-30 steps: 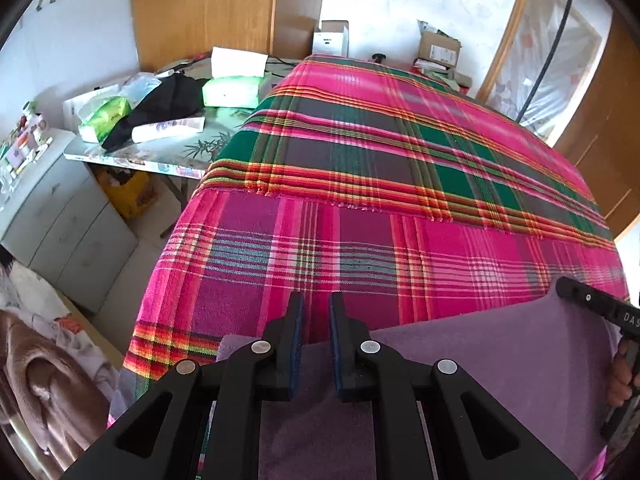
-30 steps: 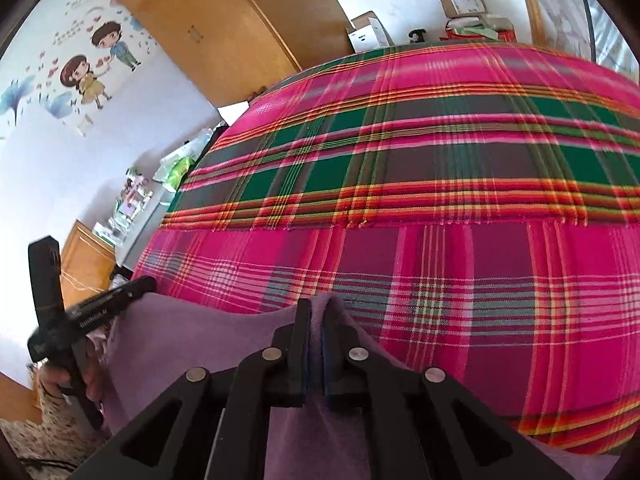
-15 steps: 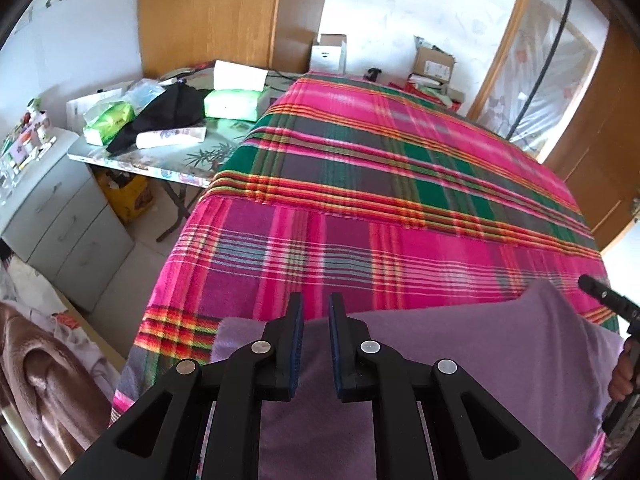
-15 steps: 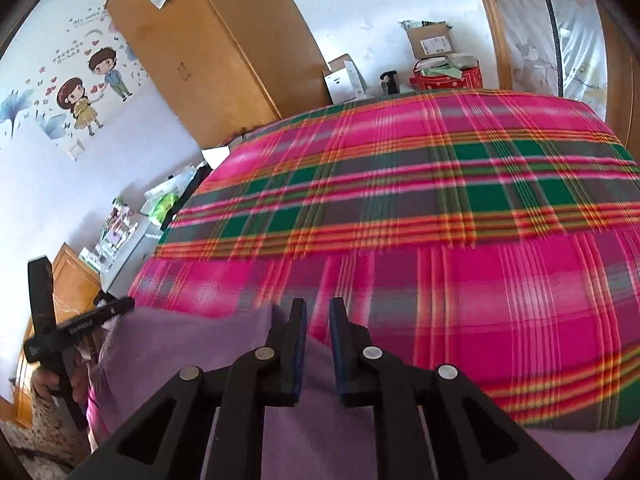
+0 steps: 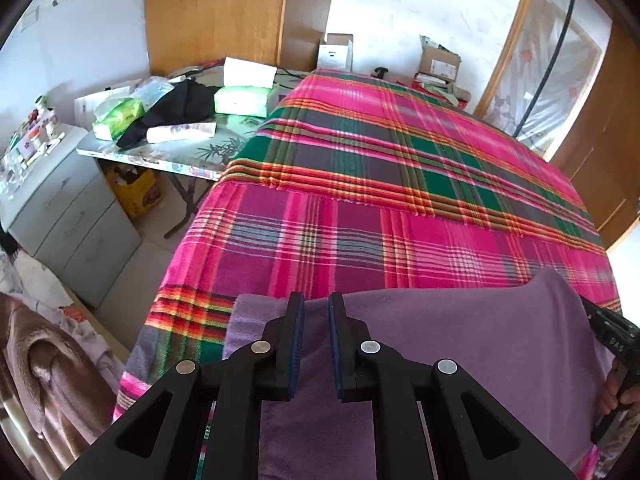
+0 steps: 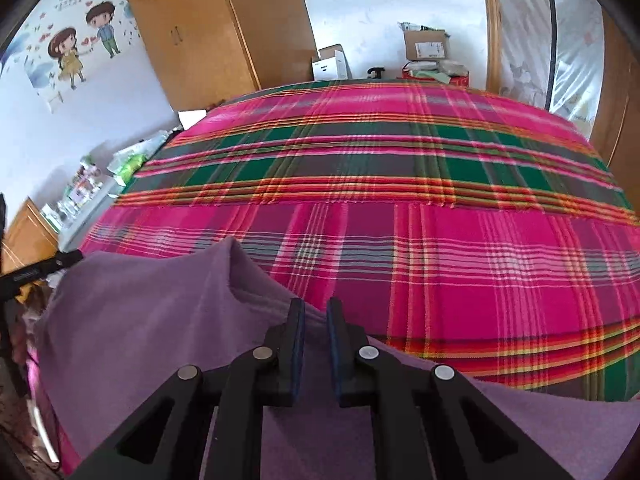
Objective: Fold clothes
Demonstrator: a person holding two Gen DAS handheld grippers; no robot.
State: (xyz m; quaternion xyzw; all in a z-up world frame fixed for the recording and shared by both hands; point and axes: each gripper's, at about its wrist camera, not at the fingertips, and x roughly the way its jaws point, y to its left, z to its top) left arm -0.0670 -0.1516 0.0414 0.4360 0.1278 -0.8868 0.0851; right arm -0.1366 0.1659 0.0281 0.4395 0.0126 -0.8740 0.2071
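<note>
Since a second ago, let go on the right: then pinched shut on the purple cloth, now parted.

Left wrist view:
- Left gripper with fingers a narrow gap apart, gripping nothing.
- Poised over the far hem of the purple cloth, with cloth showing in the gap between the pads. Cannot tell whether touching it.
- Cloth spread across the near end of the plaid bedspread, its far hem running from the left gripper rightward and rising to a small peak near the right gripper.
- At the right edge, part of the hand on that gripper.
- Left of the bed: a cluttered side table and a grey drawer unit. Behind them, a wooden wardrobe.

Right wrist view:
- Right gripper likewise parted by a narrow gap, closed on nothing, tips just over the cloth's hem.
- Cloth humped into a peak to the left of the fingers, then sloping away toward the left gripper at the frame's left edge.
- More cloth lying flat at lower right, over the plaid bedspread.
- Beyond, bare plaid up to the far wall.
</note>
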